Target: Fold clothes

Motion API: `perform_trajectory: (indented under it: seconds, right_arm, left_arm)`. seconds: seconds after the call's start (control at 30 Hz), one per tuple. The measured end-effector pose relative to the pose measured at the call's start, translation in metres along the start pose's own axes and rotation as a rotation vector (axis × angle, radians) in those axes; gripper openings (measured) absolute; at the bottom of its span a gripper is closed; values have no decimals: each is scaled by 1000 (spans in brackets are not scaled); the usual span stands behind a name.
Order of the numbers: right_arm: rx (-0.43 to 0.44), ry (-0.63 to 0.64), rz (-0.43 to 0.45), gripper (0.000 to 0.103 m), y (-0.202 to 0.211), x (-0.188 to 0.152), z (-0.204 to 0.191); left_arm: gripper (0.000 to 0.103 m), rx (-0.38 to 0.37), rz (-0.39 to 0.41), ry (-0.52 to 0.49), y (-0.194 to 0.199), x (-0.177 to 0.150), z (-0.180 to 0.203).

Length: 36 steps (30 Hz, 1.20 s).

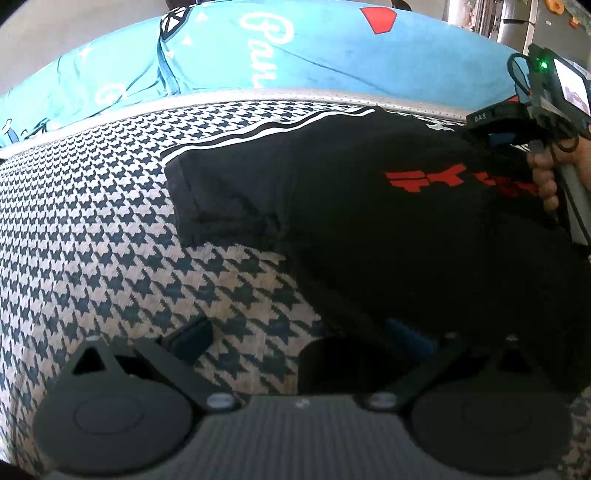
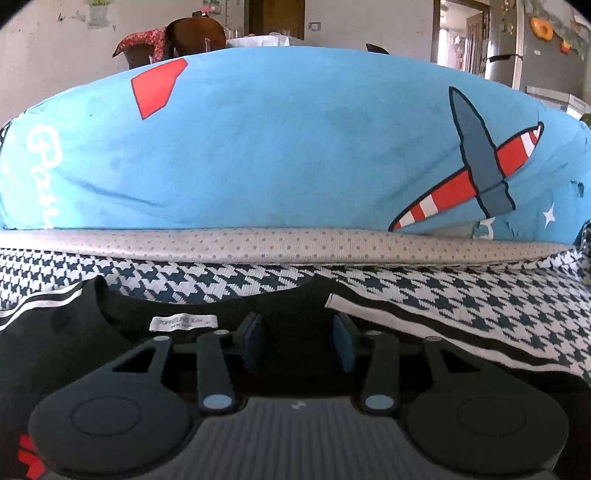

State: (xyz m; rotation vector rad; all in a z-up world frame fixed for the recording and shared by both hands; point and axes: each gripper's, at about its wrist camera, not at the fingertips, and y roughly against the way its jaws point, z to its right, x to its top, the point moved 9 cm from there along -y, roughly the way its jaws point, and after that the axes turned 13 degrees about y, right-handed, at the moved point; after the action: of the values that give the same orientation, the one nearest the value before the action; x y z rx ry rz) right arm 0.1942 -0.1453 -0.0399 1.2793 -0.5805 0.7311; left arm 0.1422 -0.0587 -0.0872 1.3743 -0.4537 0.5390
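Observation:
A black T-shirt with a red print and white shoulder stripes lies flat on a houndstooth cover. My left gripper is open wide at the shirt's near edge. Its left finger is over the bare cover and its right finger over black cloth. In the right wrist view, my right gripper is open low over the shirt's collar, just right of the white neck label. The neckline's black cloth lies between its blue pads. From the left wrist view, the right gripper shows at the far right, held by a hand.
A big blue cushion with a plane print lies along the back, behind a grey dotted trim. Beyond it are a wooden chair, a table and a doorway. Bare houndstooth cover stretches to the left of the shirt.

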Motion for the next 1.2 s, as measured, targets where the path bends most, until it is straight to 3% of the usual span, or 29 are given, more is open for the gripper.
perform_trajectory:
  seconds: [0.27,0.5,0.87,1.2]
  right_arm:
    - [21,-100,-14,42,30,-10,0]
    - [59,-49,-13,43,79,-24,-18]
    - [90,-117,-20,48,151,-63,-23]
    - [106,-95,-29,53,184,-91,-38]
  left_arm:
    - [103,2,15,-18,0,1,-1]
    - [103,2,29,-32,0,1,-2]
    - [103,18,60,-25,-1,2,-6]
    - [103,12,77,-27,1,-1,-6]
